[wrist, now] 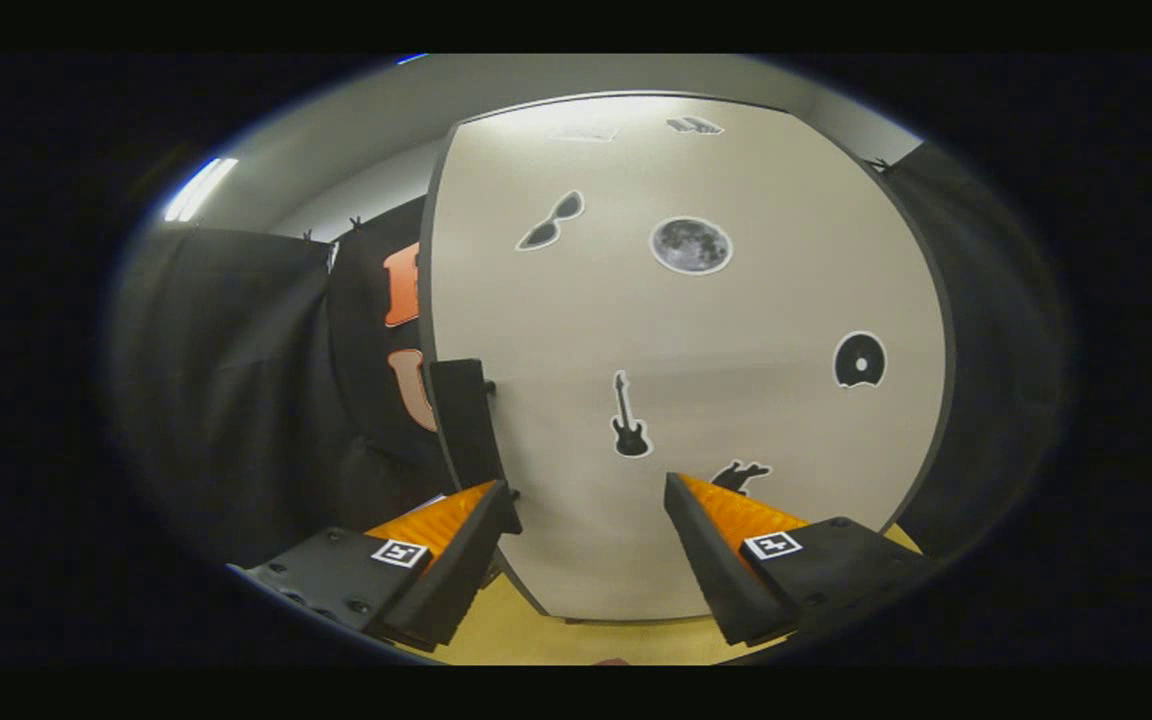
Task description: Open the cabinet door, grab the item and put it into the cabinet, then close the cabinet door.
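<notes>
The tool [591, 500] stands with its two fingers spread wide and nothing held between them, facing the closed cabinet door [736, 400]. The door is a pale panel with a dark edge, standing on a yellow worktop [536, 635]. A dark handle [464, 425] is mounted along the door's left edge, just above and touching close to the tip of the left finger [461, 545]. Stickers dot the panel: sunglasses [550, 221], a moon [691, 245], a disc [859, 360], and a guitar [629, 418] just ahead of the gap between the fingers.
</notes>
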{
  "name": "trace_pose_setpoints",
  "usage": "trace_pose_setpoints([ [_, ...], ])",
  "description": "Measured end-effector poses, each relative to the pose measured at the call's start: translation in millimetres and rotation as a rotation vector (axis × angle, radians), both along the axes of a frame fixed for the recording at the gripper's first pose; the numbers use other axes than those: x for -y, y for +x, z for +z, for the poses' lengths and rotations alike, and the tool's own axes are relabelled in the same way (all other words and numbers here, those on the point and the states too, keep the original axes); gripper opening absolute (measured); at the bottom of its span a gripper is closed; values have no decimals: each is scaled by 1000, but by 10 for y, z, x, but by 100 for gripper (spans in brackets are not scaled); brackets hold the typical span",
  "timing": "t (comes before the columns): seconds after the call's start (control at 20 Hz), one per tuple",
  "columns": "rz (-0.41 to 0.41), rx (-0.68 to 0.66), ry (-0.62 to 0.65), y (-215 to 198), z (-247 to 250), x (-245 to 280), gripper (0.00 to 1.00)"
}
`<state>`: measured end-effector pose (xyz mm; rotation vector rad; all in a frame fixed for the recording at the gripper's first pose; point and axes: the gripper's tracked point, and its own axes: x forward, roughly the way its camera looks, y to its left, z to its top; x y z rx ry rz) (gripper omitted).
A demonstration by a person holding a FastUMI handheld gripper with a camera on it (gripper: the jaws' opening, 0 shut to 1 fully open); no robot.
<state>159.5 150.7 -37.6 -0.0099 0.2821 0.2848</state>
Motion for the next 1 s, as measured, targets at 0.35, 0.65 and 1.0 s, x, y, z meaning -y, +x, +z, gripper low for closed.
trace_pose_setpoints([
  [0.35, -90, 49, -31, -559, 363, 847, 99],
  [0.65, -168, 77, -13, -992, 562, 1628, 99],
  [1.0, -214, 67, -19, -1320, 585, 2358, 98],
])
